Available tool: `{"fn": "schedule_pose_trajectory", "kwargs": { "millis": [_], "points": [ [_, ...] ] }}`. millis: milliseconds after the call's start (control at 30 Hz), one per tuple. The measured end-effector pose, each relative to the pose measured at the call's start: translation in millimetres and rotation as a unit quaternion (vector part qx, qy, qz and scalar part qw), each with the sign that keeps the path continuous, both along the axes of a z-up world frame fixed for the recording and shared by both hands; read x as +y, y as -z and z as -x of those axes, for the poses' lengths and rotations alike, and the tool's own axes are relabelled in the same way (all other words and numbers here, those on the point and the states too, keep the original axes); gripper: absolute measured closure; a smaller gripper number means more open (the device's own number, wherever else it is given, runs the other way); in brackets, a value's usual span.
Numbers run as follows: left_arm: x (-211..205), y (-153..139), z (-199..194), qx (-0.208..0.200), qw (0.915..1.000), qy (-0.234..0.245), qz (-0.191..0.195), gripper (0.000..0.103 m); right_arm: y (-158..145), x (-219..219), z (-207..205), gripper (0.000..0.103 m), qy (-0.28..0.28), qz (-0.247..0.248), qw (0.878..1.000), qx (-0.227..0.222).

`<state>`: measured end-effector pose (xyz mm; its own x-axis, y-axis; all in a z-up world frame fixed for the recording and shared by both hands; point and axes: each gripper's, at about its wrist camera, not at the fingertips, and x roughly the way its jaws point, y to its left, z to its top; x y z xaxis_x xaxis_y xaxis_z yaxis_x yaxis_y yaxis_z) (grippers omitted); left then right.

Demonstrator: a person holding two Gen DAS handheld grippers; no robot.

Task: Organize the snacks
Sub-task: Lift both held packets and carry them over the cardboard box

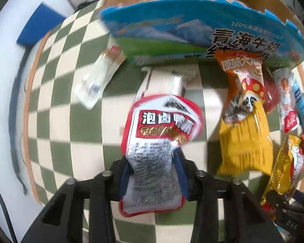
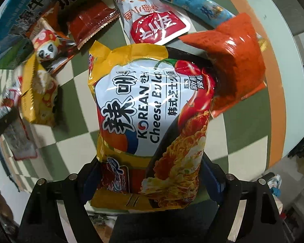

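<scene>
Even indoor light, heavy fisheye warp in both my views.

My left view is smeared with motion blur; my right view is sharper, with white glare streaks on the noodle packet (image 2: 152, 117) and orange pouch (image 2: 235, 64). Corners go black.

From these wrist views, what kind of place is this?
Probably a home or a home-like setup, not a shop: loose snack packets such as the instant noodle pack lie on a green-and-cream checkered cloth over a table, beside an open milk carton box.
</scene>
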<state>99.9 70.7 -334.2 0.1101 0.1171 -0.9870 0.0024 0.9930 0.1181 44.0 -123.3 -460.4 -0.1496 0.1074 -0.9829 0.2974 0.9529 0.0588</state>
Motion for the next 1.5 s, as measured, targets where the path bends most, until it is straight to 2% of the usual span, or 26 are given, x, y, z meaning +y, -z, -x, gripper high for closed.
{"fn": "schedule_pose_trajectory", "kwargs": {
  "millis": [100, 300, 467, 533, 800, 900, 933, 1067, 1233, 1267, 1300, 1433, 1500],
  "points": [
    [13, -4, 12, 0.012, 0.9987, -0.026, 0.042, 0.083, -13, -8, 3, 0.015, 0.004, -0.012, 1.0, -0.008],
    [31, 2, 37, 0.01, 0.998, -0.02, 0.059, 0.086, -36, -11, 2, 0.015, -0.004, -0.011, 1.0, -0.028],
    [52, 13, 49, 0.005, 0.996, -0.029, 0.084, 0.086, -44, 0, 6, 0.015, -0.006, -0.012, 0.999, -0.043],
    [60, 13, 59, 0.0, 0.9945, -0.035, 0.099, 0.09, -51, -1, 9, 0.015, -0.009, -0.013, 0.999, -0.048],
    [86, -16, 75, -0.026, 0.9931, -0.03, 0.111, 0.09, -73, -16, 25, 0.015, -0.011, -0.018, 0.997, -0.07],
    [82, -42, 73, -0.035, 0.9917, -0.028, 0.12, 0.09, -84, -19, 34, 0.015, -0.01, -0.024, 0.996, -0.081],
    [72, -50, 53, -0.038, 0.9911, -0.026, 0.125, 0.09, -88, -20, 37, 0.015, -0.011, -0.026, 0.996, -0.086],
    [76, -96, 47, -0.06, 0.9872, -0.014, 0.147, 0.09, -117, -28, 40, 0.015, -0.015, -0.04, 0.993, -0.111],
    [52, -146, 8, -0.087, 0.9809, 0.004, 0.174, 0.09, -165, -43, 29, 0.015, -0.031, -0.054, 0.987, -0.151],
    [25, -139, -16, -0.091, 0.9797, 0.006, 0.178, 0.09, -175, -46, 25, 0.015, -0.033, -0.058, 0.985, -0.158],
    [17, -147, -27, -0.097, 0.9783, 0.009, 0.183, 0.09, -185, -51, 20, 0.015, -0.036, -0.061, 0.984, -0.166],
    [-2, -173, -74, -0.11, 0.9764, 0.032, 0.183, 0.09, -221, -62, -10, 0.015, -0.054, -0.067, 0.978, -0.189],
    [-8, -178, -99, -0.109, 0.9766, 0.033, 0.182, 0.09, -229, -66, -33, 0.015, -0.064, -0.064, 0.976, -0.198]
  ]
}}
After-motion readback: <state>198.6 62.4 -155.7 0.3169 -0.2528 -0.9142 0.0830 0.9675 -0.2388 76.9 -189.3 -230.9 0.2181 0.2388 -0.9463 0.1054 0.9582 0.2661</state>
